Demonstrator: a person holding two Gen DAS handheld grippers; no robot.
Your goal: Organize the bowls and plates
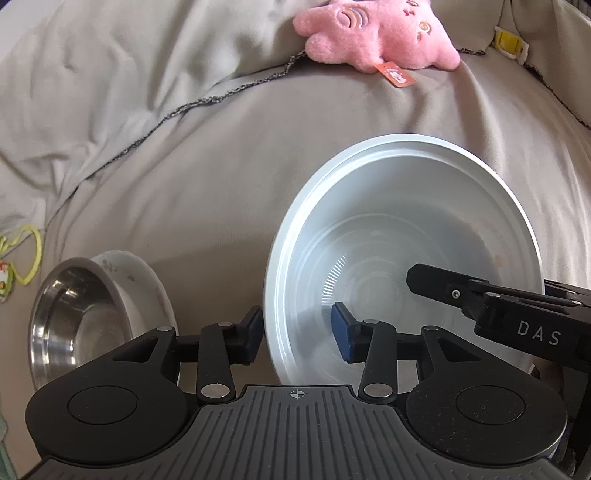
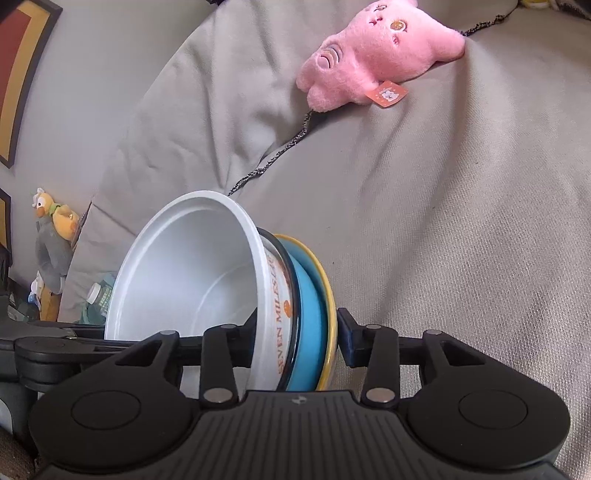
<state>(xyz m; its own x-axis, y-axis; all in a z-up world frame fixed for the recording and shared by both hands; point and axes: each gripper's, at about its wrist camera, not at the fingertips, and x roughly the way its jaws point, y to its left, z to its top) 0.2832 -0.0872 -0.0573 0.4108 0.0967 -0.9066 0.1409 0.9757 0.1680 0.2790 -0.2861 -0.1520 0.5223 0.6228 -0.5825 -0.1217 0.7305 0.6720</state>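
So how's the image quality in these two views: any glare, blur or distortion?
Left wrist: strong fisheye bending, dark corners; soft glare on the white bowl and steel bowl, otherwise sharp. Right wrist: same bending, daylight even, the bowl's orange lettering readable; pink plush slightly soft.

Rumpled beige bedding [image 1: 229, 177], framed picture [image 2: 22, 74] behind.

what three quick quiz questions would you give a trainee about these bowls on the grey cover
1. True or false: the steel bowl sits nested in a white ceramic bowl.
2. In the tilted stack, which lies farthest from the big white bowl? A blue dish, B yellow plate, C red cup.
3. What toy lies beyond the bowls?
Key: 1 true; 2 B; 3 the pink plush.
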